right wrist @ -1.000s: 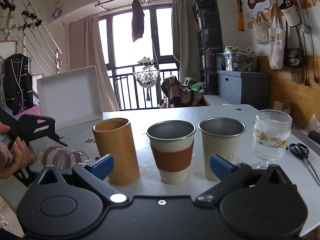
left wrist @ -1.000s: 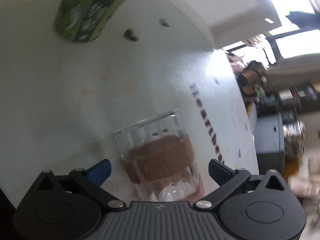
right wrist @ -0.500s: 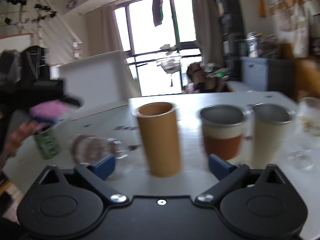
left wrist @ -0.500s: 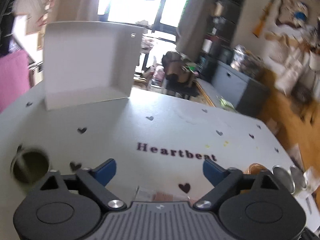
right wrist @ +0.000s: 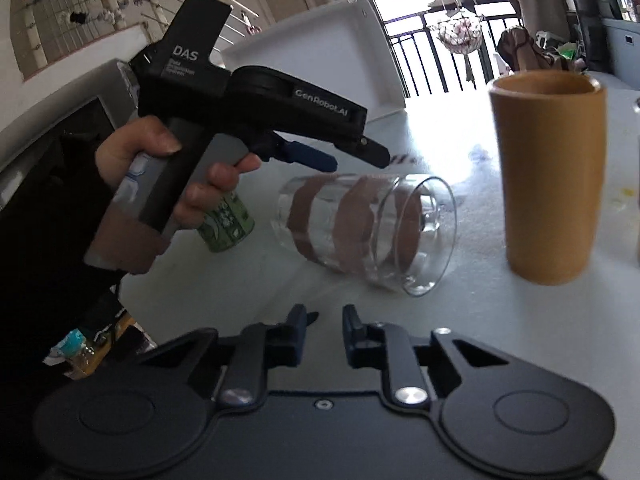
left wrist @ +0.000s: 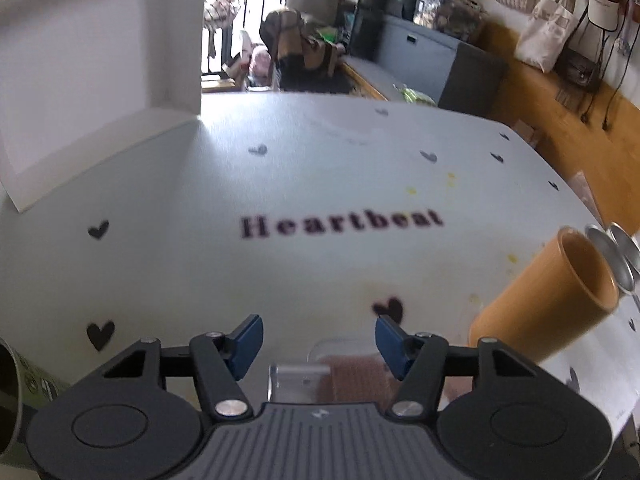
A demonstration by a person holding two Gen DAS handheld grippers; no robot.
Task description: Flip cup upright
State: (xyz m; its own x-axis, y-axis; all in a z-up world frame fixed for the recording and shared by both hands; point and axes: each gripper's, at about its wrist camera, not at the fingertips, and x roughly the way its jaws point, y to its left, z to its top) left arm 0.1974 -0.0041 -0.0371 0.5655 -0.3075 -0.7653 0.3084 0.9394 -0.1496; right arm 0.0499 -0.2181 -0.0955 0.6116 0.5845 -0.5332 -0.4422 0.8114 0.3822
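A clear glass cup with a brown band lies on its side on the white table, mouth toward the right wrist camera. In the left wrist view it shows just under and behind the fingertips. My left gripper is open and hovers just above the cup; it also shows in the right wrist view, held by a hand. My right gripper has its jaws nearly together, holds nothing, and sits in front of the cup, apart from it.
A tall tan cup stands right of the glass, also in the left wrist view, with metal cups beyond. A green can stands left. A white open box stands at the back.
My left gripper has let go of the glass, which now lies on its side, and has narrowed. My right gripper swung left toward the glass and closed most of the way.
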